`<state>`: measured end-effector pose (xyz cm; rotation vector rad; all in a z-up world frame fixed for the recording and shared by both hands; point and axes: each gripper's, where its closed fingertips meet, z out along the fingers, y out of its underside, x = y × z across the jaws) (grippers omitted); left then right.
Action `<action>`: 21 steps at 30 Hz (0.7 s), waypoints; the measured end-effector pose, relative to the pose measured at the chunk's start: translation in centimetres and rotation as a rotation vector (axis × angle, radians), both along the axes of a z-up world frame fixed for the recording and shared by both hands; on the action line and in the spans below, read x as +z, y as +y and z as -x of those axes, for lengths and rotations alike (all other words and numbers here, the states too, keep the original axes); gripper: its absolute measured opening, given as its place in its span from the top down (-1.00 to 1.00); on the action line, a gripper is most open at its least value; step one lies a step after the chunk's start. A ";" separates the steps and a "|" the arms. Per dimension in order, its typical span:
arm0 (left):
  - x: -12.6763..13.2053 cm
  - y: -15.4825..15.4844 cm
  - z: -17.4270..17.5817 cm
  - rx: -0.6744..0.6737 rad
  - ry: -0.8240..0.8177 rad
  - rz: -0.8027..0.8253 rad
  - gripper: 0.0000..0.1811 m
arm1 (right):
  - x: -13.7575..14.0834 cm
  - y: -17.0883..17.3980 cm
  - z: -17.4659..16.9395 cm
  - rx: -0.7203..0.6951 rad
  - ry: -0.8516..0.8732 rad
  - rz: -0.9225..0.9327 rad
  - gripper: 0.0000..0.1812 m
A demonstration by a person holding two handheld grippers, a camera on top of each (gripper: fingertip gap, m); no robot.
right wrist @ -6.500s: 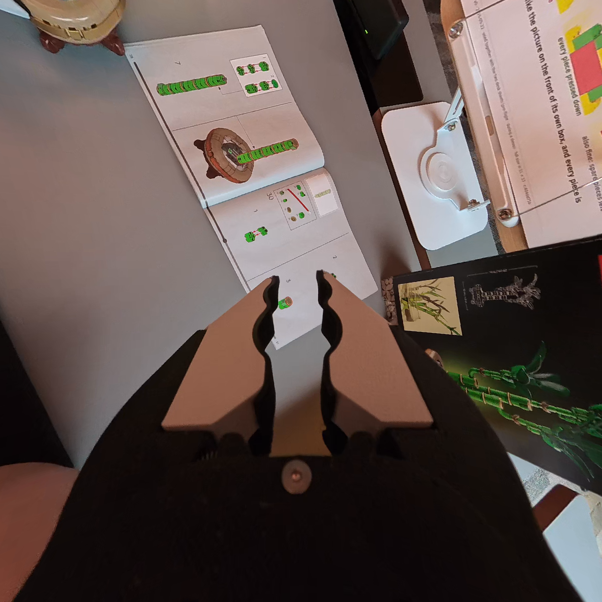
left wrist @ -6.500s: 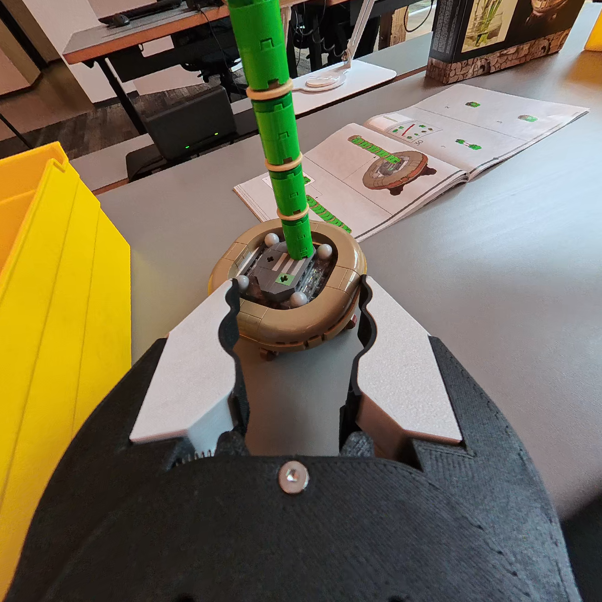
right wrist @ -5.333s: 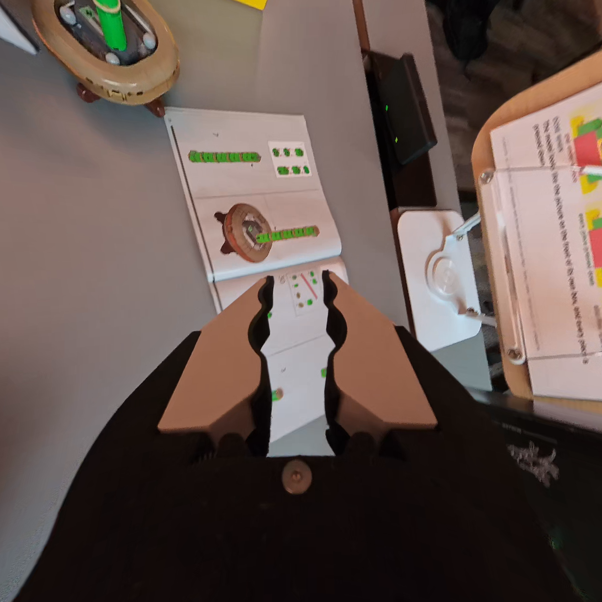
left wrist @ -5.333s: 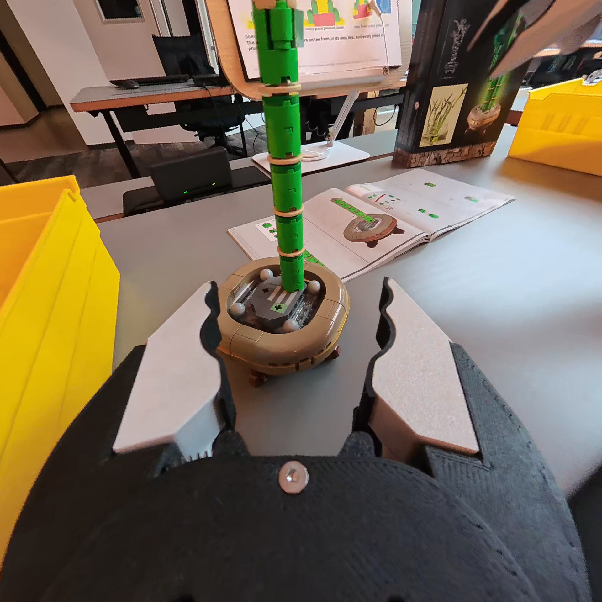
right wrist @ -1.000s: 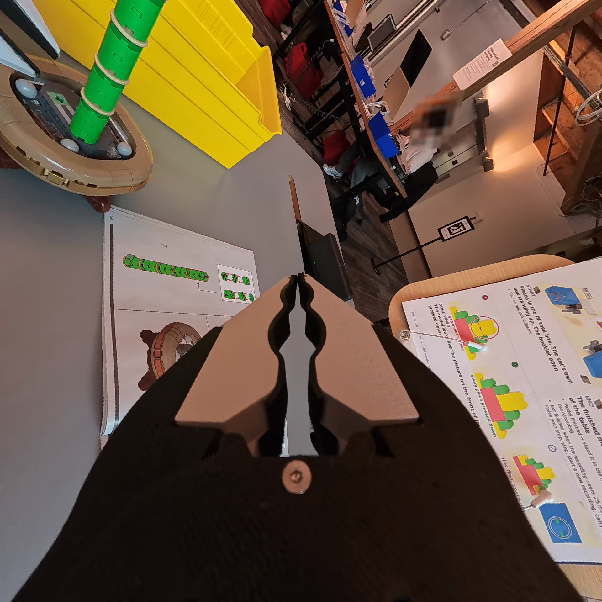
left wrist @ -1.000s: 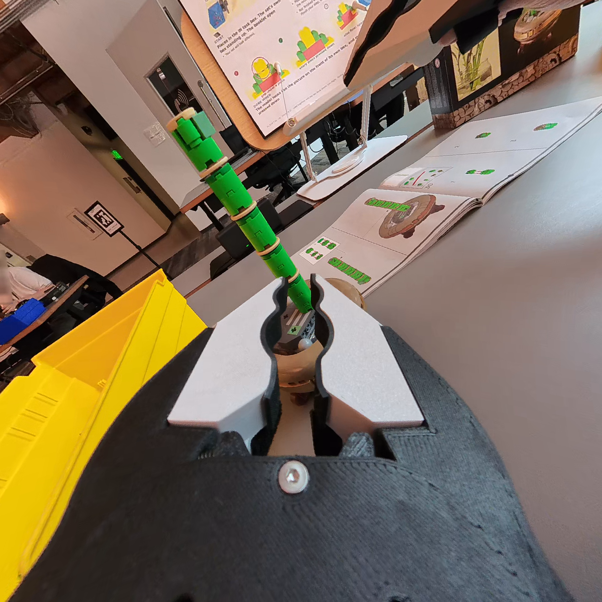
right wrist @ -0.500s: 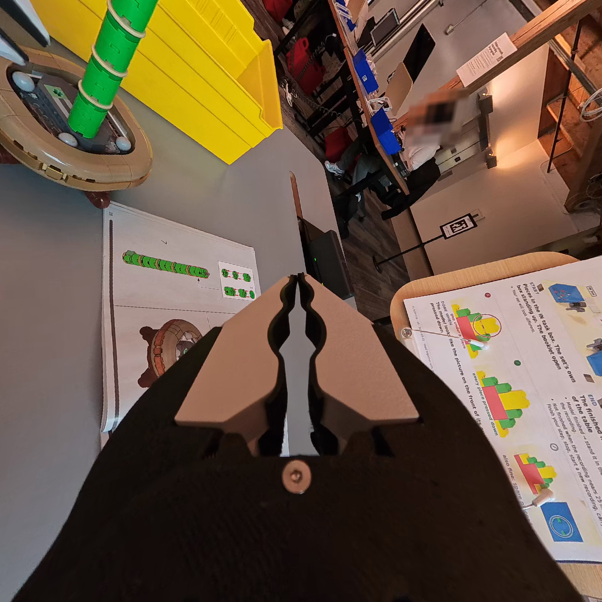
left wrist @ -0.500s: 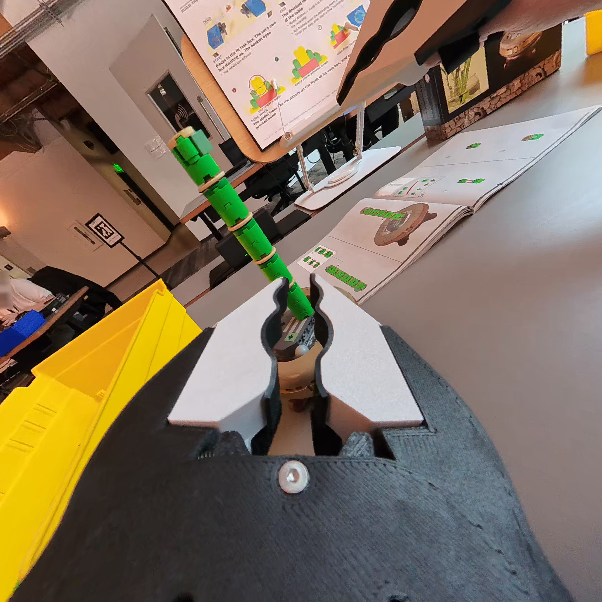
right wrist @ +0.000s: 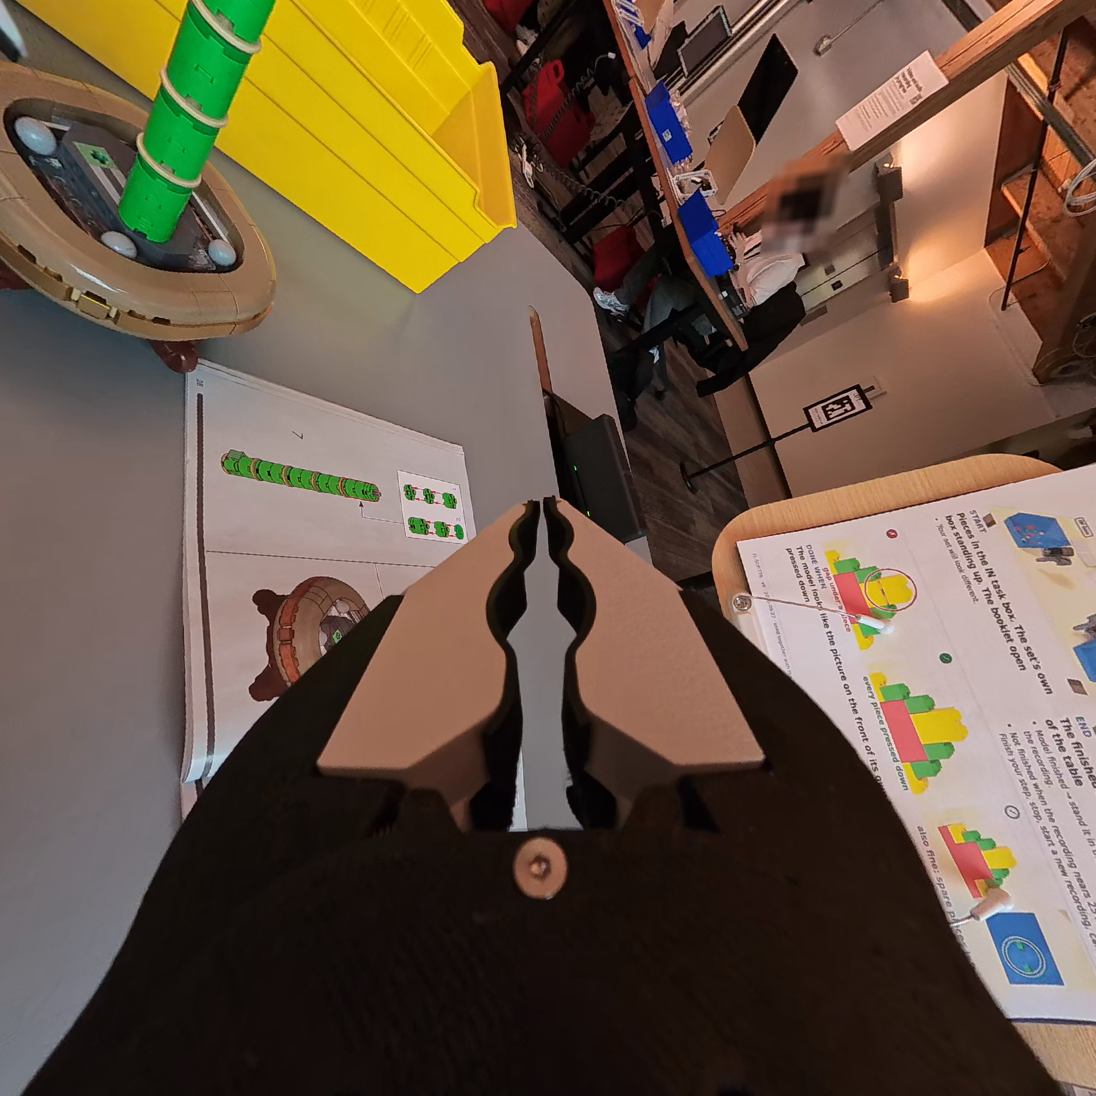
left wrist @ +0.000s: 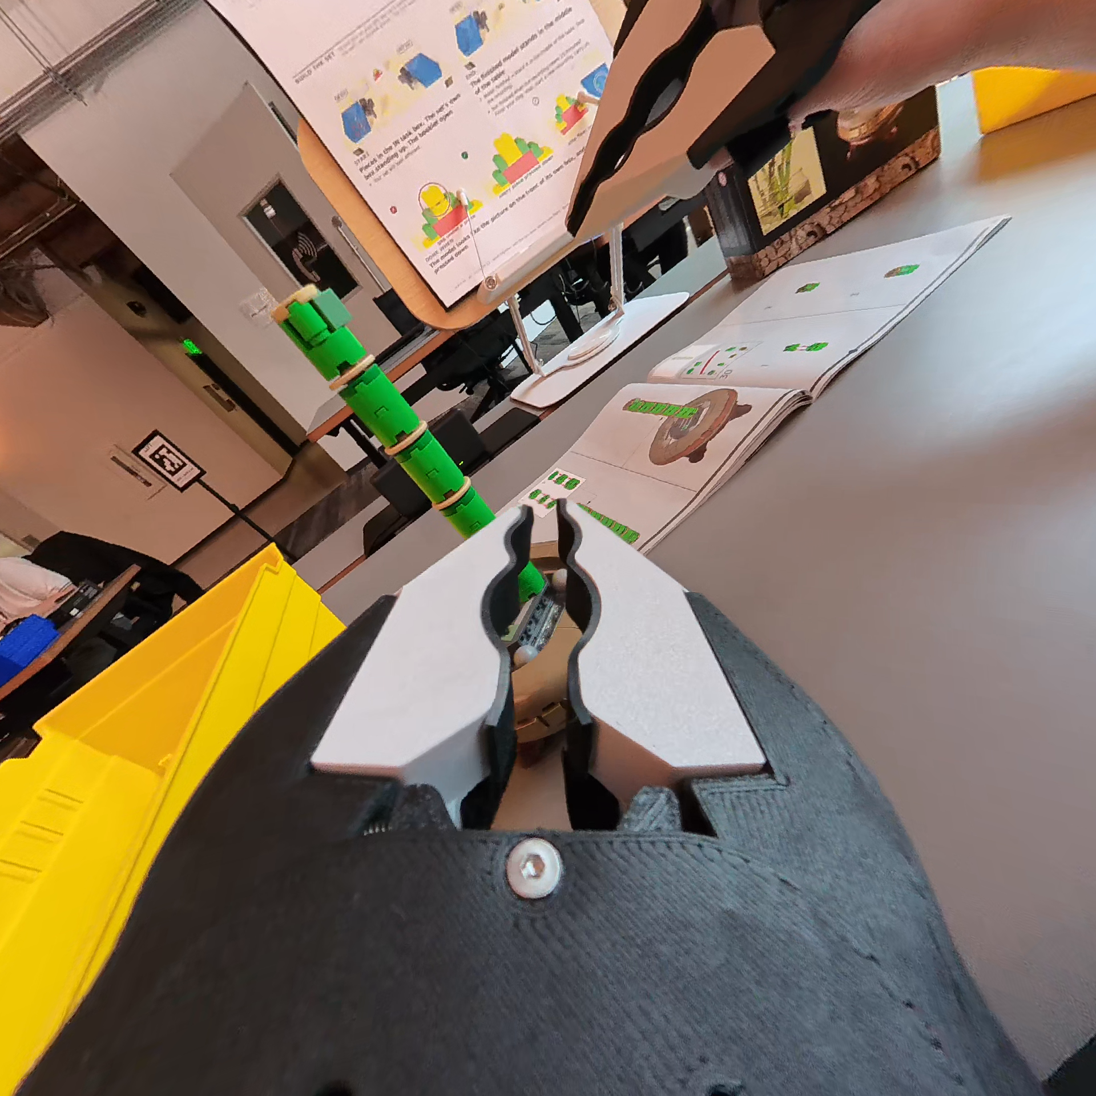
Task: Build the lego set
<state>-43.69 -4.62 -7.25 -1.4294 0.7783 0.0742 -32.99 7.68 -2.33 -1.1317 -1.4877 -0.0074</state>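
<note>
The lego model is a tan round base [left wrist: 537,676] with a tall green bamboo stalk [left wrist: 391,415] standing in it, on the grey table. My left gripper [left wrist: 542,513] is shut and empty, held just in front of the model, and its fingers hide most of the base. In the right wrist view the base [right wrist: 148,290] and stalk [right wrist: 178,136] sit at the upper left. My right gripper [right wrist: 542,504] is shut and empty, held above the open instruction booklet [right wrist: 308,534]. It also shows in the left wrist view [left wrist: 572,222], at the top right in a hand.
Yellow bins [left wrist: 118,741] stand left of the model and also show in the right wrist view [right wrist: 368,118]. The booklet [left wrist: 771,356] lies behind the model. The set's box [left wrist: 830,178] and a sign board on a white stand [left wrist: 474,118] are at the table's back. About 20 cm separates my left fingertips from my right.
Over six seconds my left gripper went from open around the base to shut, and the right one also shut. In the last half second the right gripper moved closer to the model.
</note>
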 end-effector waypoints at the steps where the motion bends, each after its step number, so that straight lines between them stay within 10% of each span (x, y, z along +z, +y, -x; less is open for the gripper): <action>1: -0.1 0.0 -0.1 -0.003 0.001 0.003 0.93 | 0.0 0.0 0.0 0.000 0.000 0.000 0.97; 21: -1.1 0.3 0.0 0.012 0.050 0.040 0.97 | -0.4 0.2 0.0 -0.004 -0.015 0.002 0.97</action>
